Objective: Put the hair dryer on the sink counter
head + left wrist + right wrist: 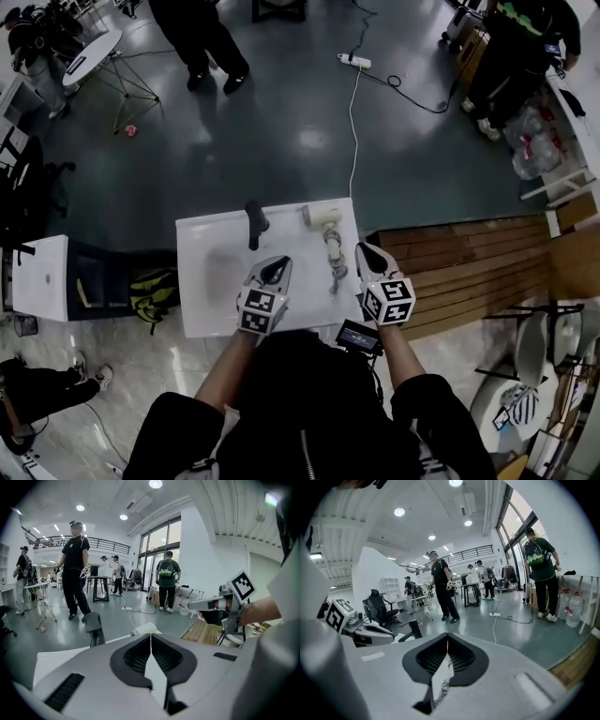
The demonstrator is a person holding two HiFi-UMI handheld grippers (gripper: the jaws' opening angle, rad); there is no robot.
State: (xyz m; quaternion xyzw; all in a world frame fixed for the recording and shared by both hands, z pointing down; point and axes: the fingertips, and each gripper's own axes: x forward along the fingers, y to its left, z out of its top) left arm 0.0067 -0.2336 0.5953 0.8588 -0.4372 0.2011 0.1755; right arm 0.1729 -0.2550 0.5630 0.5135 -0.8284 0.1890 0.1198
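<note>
The left tongs (271, 269) are shut tight, with nothing between the two jaws. The right tongs (367, 253) are shut tight too, and they hold nothing. In the left gripper view the left tongs' two dark pads (133, 656) meet in one thin line. The right gripper view shows the same thing for the right tongs.

Both tongs hang over the near edge of the white sink counter (202, 314). Between them, a bit closer to the right tongs, lies the curly cord (335, 264). It can be seen through the little gap under the right tongs' pads as well.

Follow the cord away from the tongs and you reach the hair dryer (322, 217). It lies on the sink counter, out past both tips, ahead of the right tongs and a little to their left. No tongs touch it. From the left tongs it sits ahead and a little to the right, just past the tips. The black faucet (254, 223) stands to the left of it, ahead of the left tongs.

The hair dryer looks like hard, smooth plastic, so I think it is stiff, fairly light, and a bit slippery. Its fat round body could slide out of the jaws. The handle looks like the best place to pinch, but I cannot see it well. The cord is soft and floppy and would drag behind.
</note>
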